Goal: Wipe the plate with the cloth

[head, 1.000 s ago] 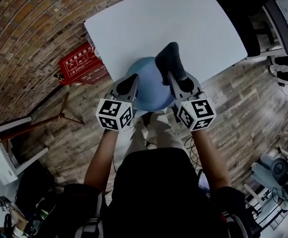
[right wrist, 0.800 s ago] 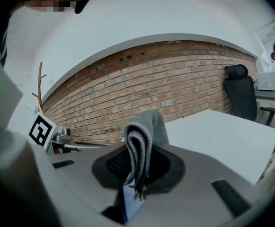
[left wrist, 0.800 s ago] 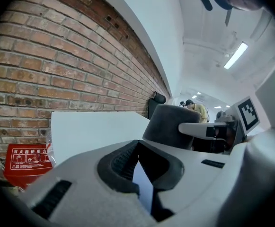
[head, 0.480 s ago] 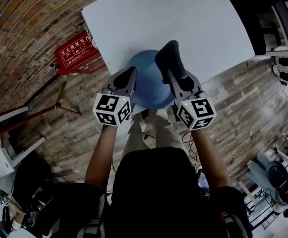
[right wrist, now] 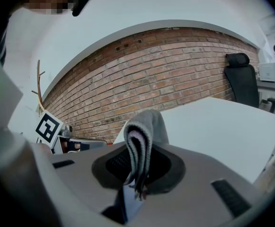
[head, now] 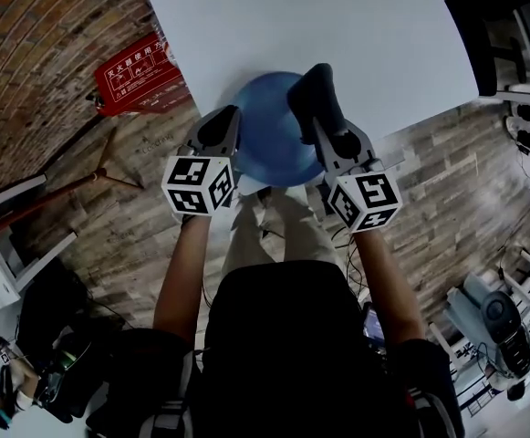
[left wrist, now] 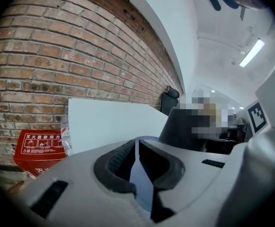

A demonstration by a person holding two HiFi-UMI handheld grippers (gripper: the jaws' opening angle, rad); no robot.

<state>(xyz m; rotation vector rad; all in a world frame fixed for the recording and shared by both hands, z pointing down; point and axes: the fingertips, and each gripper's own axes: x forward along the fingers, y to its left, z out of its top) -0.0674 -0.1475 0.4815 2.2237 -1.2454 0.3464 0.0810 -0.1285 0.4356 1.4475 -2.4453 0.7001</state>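
Note:
A round blue plate [head: 274, 140] hangs in the air over the near edge of the white table [head: 356, 35]. My left gripper [head: 219, 128] is shut on the plate's left rim; in the left gripper view the thin blue edge of the plate [left wrist: 141, 178] runs between the closed pads of this gripper [left wrist: 137, 148]. A folded grey cloth [head: 315, 99] stands up from my right gripper [head: 333, 140], which is shut on it and lies over the plate's right side. In the right gripper view the cloth [right wrist: 144, 136] droops forward out of the jaws.
A red printed box [head: 137, 76] and a wooden stand [head: 91, 181] are on the plank floor by the brick wall at the left. A black office chair [right wrist: 243, 79] stands beyond the table. Equipment lies on the floor at the lower right [head: 497, 322].
Both grippers have sunk a little with the plate and the cloth, and now sit further over the table's near edge. Both grips are unchanged.

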